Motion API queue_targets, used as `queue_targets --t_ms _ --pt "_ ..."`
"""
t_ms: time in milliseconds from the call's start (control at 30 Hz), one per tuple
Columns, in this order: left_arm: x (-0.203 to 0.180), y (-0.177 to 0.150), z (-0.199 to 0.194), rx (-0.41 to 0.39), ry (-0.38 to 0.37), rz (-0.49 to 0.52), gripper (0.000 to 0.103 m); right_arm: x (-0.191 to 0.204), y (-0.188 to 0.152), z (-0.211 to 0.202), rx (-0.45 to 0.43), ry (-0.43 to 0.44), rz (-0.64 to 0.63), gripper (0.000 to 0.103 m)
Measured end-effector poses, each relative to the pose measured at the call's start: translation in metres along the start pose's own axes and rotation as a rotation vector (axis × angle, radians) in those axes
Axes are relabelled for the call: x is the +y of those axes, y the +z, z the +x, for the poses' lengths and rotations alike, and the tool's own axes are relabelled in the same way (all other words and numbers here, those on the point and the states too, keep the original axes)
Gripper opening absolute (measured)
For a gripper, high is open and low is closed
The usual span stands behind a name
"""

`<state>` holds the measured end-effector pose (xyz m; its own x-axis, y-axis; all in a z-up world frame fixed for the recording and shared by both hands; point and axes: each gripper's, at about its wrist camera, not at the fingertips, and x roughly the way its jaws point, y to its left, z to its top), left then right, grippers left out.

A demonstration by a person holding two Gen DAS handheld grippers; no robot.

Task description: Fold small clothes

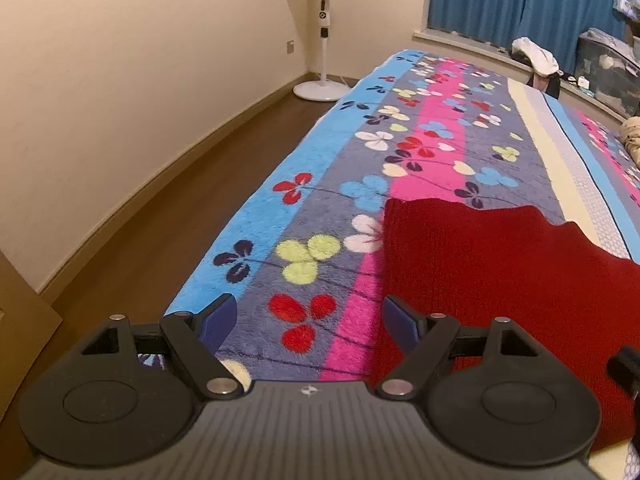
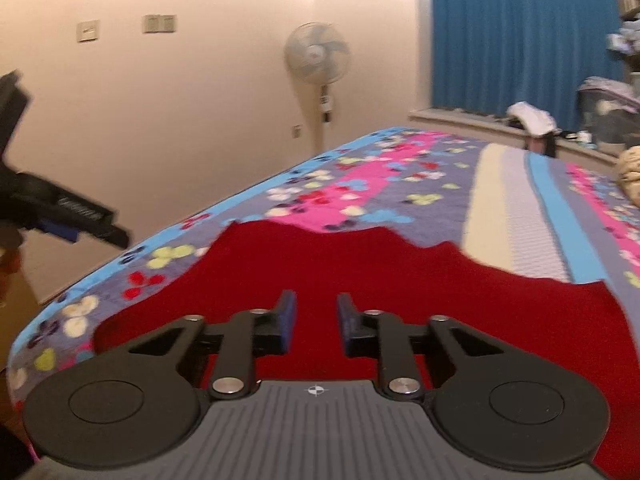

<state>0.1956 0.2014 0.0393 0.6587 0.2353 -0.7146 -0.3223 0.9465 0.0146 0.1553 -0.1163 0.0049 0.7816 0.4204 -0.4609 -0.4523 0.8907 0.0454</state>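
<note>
A red garment (image 1: 500, 264) lies spread flat on the flowered bed blanket (image 1: 320, 184). My left gripper (image 1: 310, 316) is open and empty, above the blanket just left of the garment's left edge. In the right wrist view the same red garment (image 2: 320, 264) fills the foreground. My right gripper (image 2: 316, 320) hovers over its near part with the jaws partly open and nothing between them. The left gripper's body (image 2: 60, 208) shows at the left edge of that view.
A white standing fan (image 1: 322, 28) stands in the far corner on the brown floor (image 1: 160, 216) left of the bed. Blue curtains (image 1: 520, 0) hang behind a sill with clutter (image 1: 536, 58). A beige bundle (image 2: 630, 172) lies at the bed's right.
</note>
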Motion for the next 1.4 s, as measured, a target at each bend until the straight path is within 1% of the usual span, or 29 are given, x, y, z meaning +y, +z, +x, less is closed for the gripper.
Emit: queue_targets --t_ms 100,200,233,267,333,433,500,533,600,667,767,900,933,1000,1033,1067,1100,1133,1233,1300,1400 --pt "0.003 0.004 0.001 -0.003 0.003 -0.031 0.084 0.019 -0.003 0.002 0.004 0.061 -0.059 0.016" --pt "0.005 0.005 0.003 0.005 0.000 -0.048 0.084 0.044 -0.011 0.006 0.009 0.122 -0.158 0.018" --pt "0.005 0.006 0.004 0.009 -0.003 -0.049 0.084 0.052 -0.014 0.007 0.010 0.137 -0.193 0.025" --pt "0.005 0.006 0.004 0.011 -0.003 -0.045 0.084 0.059 -0.016 0.009 0.015 0.150 -0.221 0.034" --pt "0.004 0.006 0.006 0.012 0.002 -0.033 0.084 0.073 -0.021 0.017 0.025 0.188 -0.277 0.043" --pt "0.005 0.005 0.007 0.016 0.013 -0.023 0.084 0.096 -0.030 0.023 0.016 0.209 -0.393 0.044" --pt "0.007 0.005 0.008 0.023 0.015 -0.024 0.084 0.108 -0.035 0.028 0.015 0.223 -0.441 0.046" --pt "0.008 0.004 0.009 0.025 0.016 -0.024 0.084 0.113 -0.038 0.031 0.026 0.236 -0.460 0.049" --pt "0.010 0.004 0.010 0.028 0.021 -0.020 0.084 0.123 -0.044 0.038 0.047 0.257 -0.510 0.049" --pt "0.012 0.003 0.011 0.033 0.024 -0.021 0.084 0.133 -0.052 0.042 0.039 0.245 -0.572 0.055" --pt "0.015 0.003 0.014 0.047 0.022 -0.032 0.084 0.144 -0.062 0.051 0.038 0.206 -0.651 0.056" --pt "0.019 0.004 0.022 0.084 -0.007 -0.063 0.084 0.149 -0.065 0.059 0.020 0.177 -0.684 0.056" --pt "0.021 0.005 0.023 0.086 -0.007 -0.073 0.084 0.149 -0.064 0.060 0.012 0.173 -0.689 0.052" --pt "0.026 0.010 0.026 0.076 -0.013 -0.101 0.084 0.147 -0.060 0.060 -0.009 0.175 -0.676 0.042" --pt "0.029 0.012 0.027 0.073 -0.029 -0.118 0.084 0.145 -0.057 0.057 -0.030 0.183 -0.655 0.030" --pt "0.033 0.015 0.030 0.076 -0.061 -0.144 0.084 0.144 -0.053 0.053 -0.050 0.183 -0.641 0.023" --pt "0.035 0.018 0.033 0.088 -0.099 -0.171 0.084 0.142 -0.049 0.049 -0.073 0.176 -0.630 0.021" --pt "0.037 0.020 0.038 0.112 -0.156 -0.211 0.084 0.140 -0.044 0.044 -0.097 0.170 -0.615 0.019" --pt "0.039 0.023 0.062 0.232 -0.371 -0.325 0.085 0.131 -0.032 0.032 -0.137 0.162 -0.568 0.016" --pt "0.035 0.027 0.081 0.301 -0.491 -0.376 0.086 0.126 -0.027 0.025 -0.155 0.153 -0.549 0.016" --pt "0.024 0.032 0.106 0.369 -0.580 -0.386 0.087 0.122 -0.024 0.015 -0.170 0.147 -0.526 0.016"
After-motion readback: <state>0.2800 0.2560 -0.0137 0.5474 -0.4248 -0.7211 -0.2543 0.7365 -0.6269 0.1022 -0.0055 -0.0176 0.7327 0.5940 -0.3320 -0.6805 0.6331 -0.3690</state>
